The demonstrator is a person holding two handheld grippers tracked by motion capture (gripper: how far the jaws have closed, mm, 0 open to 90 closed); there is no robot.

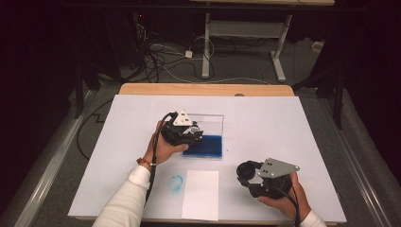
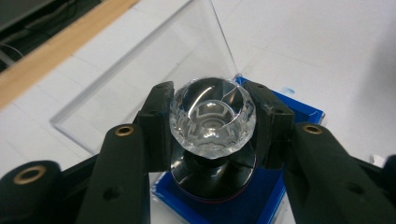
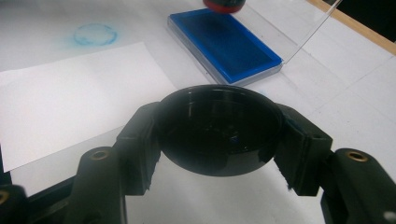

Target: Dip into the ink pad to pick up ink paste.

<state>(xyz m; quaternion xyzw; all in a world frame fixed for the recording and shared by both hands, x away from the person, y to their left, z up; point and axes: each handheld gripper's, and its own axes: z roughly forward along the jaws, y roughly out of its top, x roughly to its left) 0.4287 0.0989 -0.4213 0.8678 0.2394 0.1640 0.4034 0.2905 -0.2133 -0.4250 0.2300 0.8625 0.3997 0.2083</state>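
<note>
The left tool (image 2: 212,123) is clamped on a clear-knobbed stamp (image 2: 212,122), its base on the blue ink pad (image 2: 299,116) directly beneath. Press squarely, lift straight, then carry it to the white sheet (image 1: 201,194). The right tool (image 3: 219,135), nearer the sheet, grips the black cap (image 3: 219,128). No writing is readable.

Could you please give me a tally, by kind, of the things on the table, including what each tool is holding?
Stamps with a clear faceted knob, held in the left tool: 1
Black stamp caps, held in the right tool: 1
Blue ink pads with an open clear lid: 1
White paper sheets: 1
Total: 4
</note>
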